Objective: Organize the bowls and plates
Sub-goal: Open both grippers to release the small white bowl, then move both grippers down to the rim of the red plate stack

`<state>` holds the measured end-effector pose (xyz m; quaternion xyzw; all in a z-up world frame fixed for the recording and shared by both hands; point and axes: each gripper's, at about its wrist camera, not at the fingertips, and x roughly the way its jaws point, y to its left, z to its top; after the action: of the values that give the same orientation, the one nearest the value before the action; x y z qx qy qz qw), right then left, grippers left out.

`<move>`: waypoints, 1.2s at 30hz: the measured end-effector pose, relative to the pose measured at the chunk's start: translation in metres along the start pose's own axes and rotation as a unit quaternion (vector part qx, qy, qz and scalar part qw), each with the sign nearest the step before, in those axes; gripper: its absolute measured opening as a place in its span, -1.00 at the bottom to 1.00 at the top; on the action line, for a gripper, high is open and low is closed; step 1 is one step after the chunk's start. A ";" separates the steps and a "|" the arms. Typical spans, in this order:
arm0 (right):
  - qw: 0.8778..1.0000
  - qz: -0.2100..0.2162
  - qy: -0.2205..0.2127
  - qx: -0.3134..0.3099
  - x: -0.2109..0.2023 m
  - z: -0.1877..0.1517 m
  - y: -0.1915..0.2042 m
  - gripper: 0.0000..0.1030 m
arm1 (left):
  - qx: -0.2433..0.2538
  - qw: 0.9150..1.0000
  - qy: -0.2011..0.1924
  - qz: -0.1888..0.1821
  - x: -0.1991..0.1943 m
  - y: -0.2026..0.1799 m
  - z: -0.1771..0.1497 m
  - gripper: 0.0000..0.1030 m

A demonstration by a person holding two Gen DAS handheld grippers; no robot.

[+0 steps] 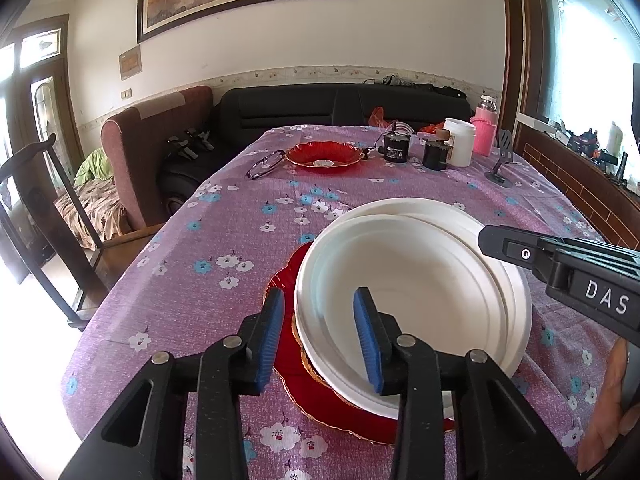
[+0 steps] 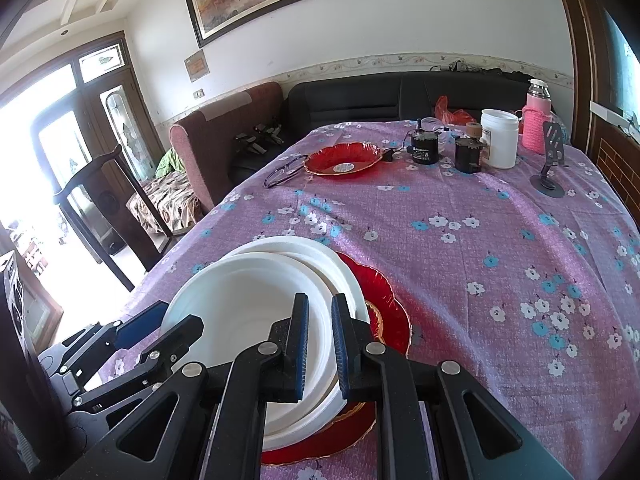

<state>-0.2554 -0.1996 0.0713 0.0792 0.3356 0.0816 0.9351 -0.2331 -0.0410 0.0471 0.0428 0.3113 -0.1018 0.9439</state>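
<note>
Fingers: the left gripper is seen spread wide, its two blue pads straddling the near-left rim of the white bowl, one pad outside and one over the hollow; no squeeze is evident. The right gripper is narrowed to a thin gap around the bowl's right rim; whether the pads actually pinch the rim cannot be told from either view.

Near: the white bowl is found nested, mouth up, atop a white plate, both slightly off-centre from each other. Beneath them a scalloped red plate with a gold edge is noted, lying flat on the flowered tablecloth at the near end of the table.

Progress, judged: one stack of three is already gathered. A second red plate is left alone, well apart at the far side, so the job is taken as partly done, with that piece still to be joined or the stack to be squared.

Orientation: the pieces are round, so no long axis is given; the bowl's opening is pointed upward, tipped a little toward the left.

Far: spectacles lie just beside the far red plate; a white tub and pink bottle stand beyond.
</note>
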 end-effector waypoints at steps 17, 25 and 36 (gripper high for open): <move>1.000 0.012 -0.016 0.012 -0.020 -0.002 -0.003 -0.34 | 0.001 1.000 -0.018 0.007 -0.015 -0.002 0.000 0.15; 0.999 0.020 -0.033 0.025 -0.035 -0.002 -0.009 -0.13 | 0.000 0.999 -0.029 0.012 -0.023 -0.005 0.002 0.32; 0.996 0.009 -0.051 0.067 -0.053 -0.004 -0.042 0.18 | -0.016 0.998 -0.052 0.006 -0.038 0.005 0.009 0.71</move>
<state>-0.2945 -0.2507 0.0926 0.1487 0.2912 0.0633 0.9429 -0.2566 -0.0316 0.0773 0.0241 0.2628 -0.0930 0.9601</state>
